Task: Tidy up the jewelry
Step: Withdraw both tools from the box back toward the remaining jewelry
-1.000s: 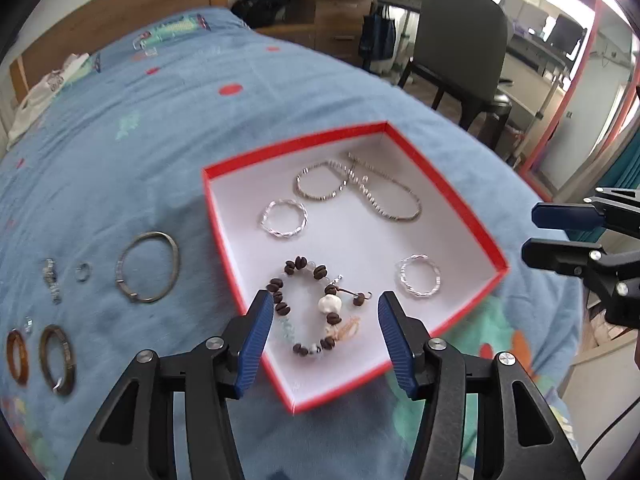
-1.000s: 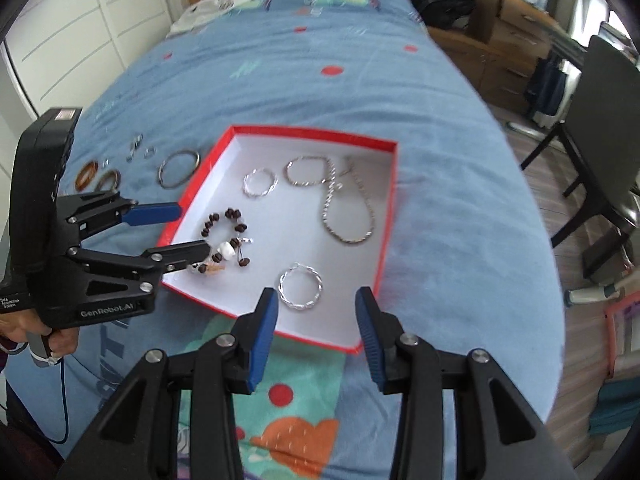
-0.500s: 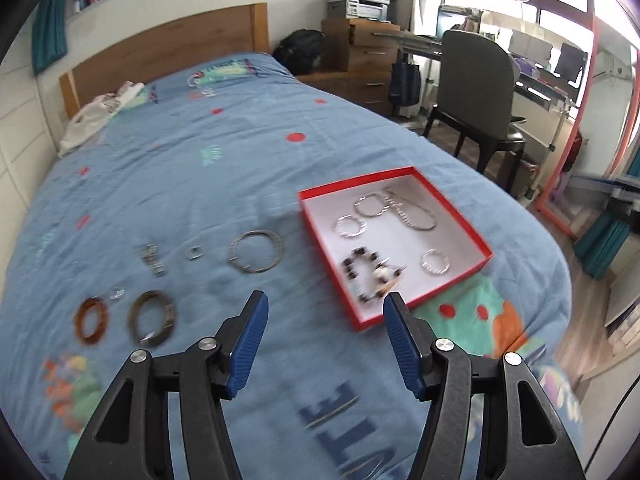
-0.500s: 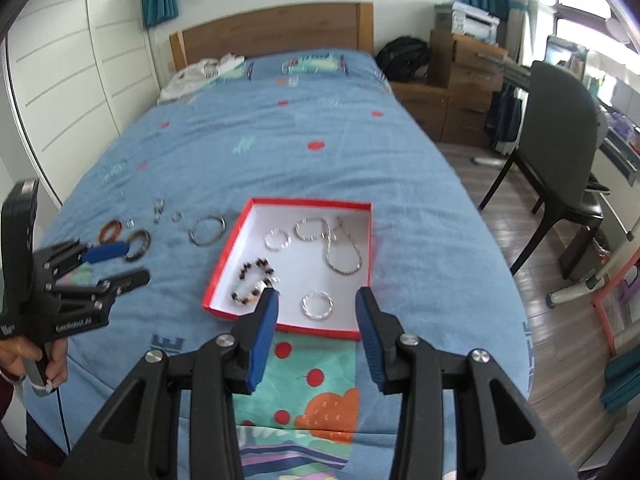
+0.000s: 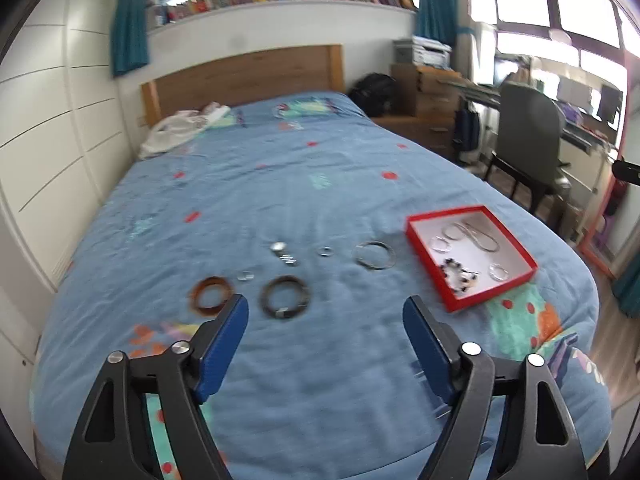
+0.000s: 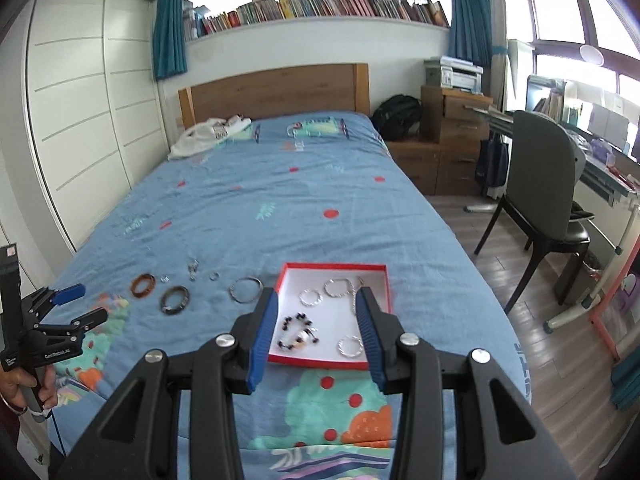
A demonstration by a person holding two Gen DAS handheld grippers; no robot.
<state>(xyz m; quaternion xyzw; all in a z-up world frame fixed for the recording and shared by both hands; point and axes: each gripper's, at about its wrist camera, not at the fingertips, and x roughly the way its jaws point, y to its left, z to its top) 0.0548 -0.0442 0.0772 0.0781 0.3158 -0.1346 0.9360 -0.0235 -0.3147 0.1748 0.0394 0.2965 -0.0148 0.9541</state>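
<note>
Bed [image 6: 280, 208]: blurred small trinkets [image 5: 283, 252] hard to identify.
Red box [image 6: 280, 280]: partly hidden by right hand-held gripper [image 6: 317, 322], parted, empty.
Left hand-held gripper [image 5: 325, 330]: opening, empty.

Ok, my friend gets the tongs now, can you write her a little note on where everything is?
Left tongs: nothing between them, opening wider, held above the blue bedspread.
Right tongs: open, nothing between them, held above the red box.
Done: the red box holds the beaded bracelet, three twisted silver hoops and a silver chain.
Left: still on the bedspread are the orange bangle, the dark bangle, the silver bangle and a few small rings and bits near them.
Next, probably: pick up one of the bangles and put it in the box.
</note>
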